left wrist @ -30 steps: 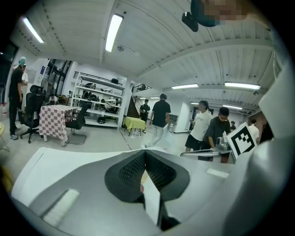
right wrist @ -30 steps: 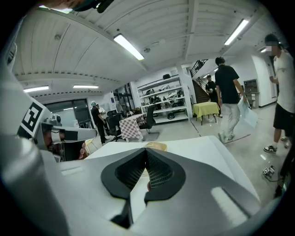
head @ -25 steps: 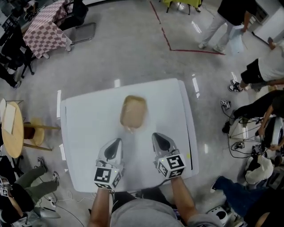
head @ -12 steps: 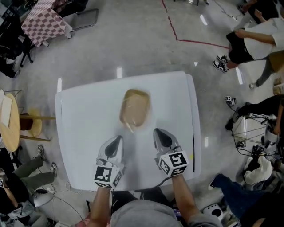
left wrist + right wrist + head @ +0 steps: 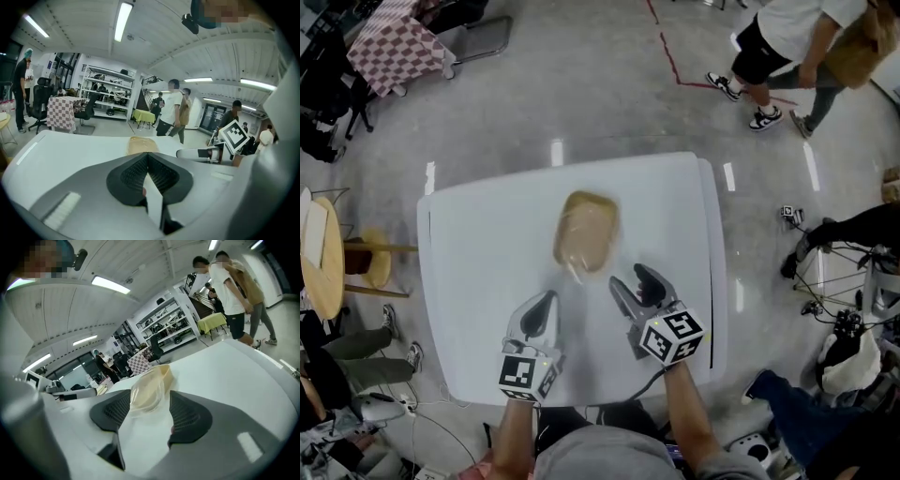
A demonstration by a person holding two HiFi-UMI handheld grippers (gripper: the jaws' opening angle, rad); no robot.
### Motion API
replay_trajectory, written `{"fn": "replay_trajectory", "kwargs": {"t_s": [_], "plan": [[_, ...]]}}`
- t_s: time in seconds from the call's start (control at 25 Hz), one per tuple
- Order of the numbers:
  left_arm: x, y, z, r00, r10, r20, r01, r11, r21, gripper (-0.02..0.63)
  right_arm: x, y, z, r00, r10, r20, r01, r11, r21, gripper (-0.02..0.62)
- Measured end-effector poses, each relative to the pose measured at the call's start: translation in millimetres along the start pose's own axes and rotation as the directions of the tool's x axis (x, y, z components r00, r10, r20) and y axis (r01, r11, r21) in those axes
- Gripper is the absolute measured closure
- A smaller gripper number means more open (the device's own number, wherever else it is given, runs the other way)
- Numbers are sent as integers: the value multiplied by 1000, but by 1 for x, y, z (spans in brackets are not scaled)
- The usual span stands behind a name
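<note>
Nearest, the left gripper (image 5: 146, 157) has its jaws pressed together with nothing between them; its cube (image 5: 526, 375) bears only a black-and-white square marker, no readable words; the right gripper (image 5: 149, 399) has its jaws apart and gripping nothing, angled toward the container (image 5: 151, 383); this shallow tan container lies just ahead of those jaws, about mid-way across the white table (image 5: 478, 253), with a small gap showing in the head view; what it holds is hard to make out; farther off stand a checked cloth (image 5: 389, 56), a round wooden table (image 5: 321, 272) cut by the left edge, shelves (image 5: 105, 96), and a walking person (image 5: 787, 47) cut off at the top.
</note>
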State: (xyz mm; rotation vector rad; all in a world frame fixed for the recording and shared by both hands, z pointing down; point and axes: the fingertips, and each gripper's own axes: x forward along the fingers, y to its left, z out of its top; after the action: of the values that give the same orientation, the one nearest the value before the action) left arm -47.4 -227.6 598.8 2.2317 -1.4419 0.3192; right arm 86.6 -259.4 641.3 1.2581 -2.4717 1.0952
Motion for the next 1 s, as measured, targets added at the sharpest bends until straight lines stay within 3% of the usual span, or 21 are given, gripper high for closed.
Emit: {"fn": "replay_trajectory", "kwargs": {"t_s": [0.36, 0.6, 1.0], "plan": [[0, -8, -14, 1000, 22, -16, -22, 1000, -11, 595, 9, -15, -12, 996, 74, -41, -67, 988, 135, 230], [-2, -1, -18, 999, 35, -25, -35, 999, -21, 595, 20, -12, -18, 992, 105, -66, -93, 981, 170, 202], [-1, 2, -19, 999, 43, -27, -43, 999, -20, 595, 28, -9, -21, 989, 120, -85, -104, 980, 171, 207]]}}
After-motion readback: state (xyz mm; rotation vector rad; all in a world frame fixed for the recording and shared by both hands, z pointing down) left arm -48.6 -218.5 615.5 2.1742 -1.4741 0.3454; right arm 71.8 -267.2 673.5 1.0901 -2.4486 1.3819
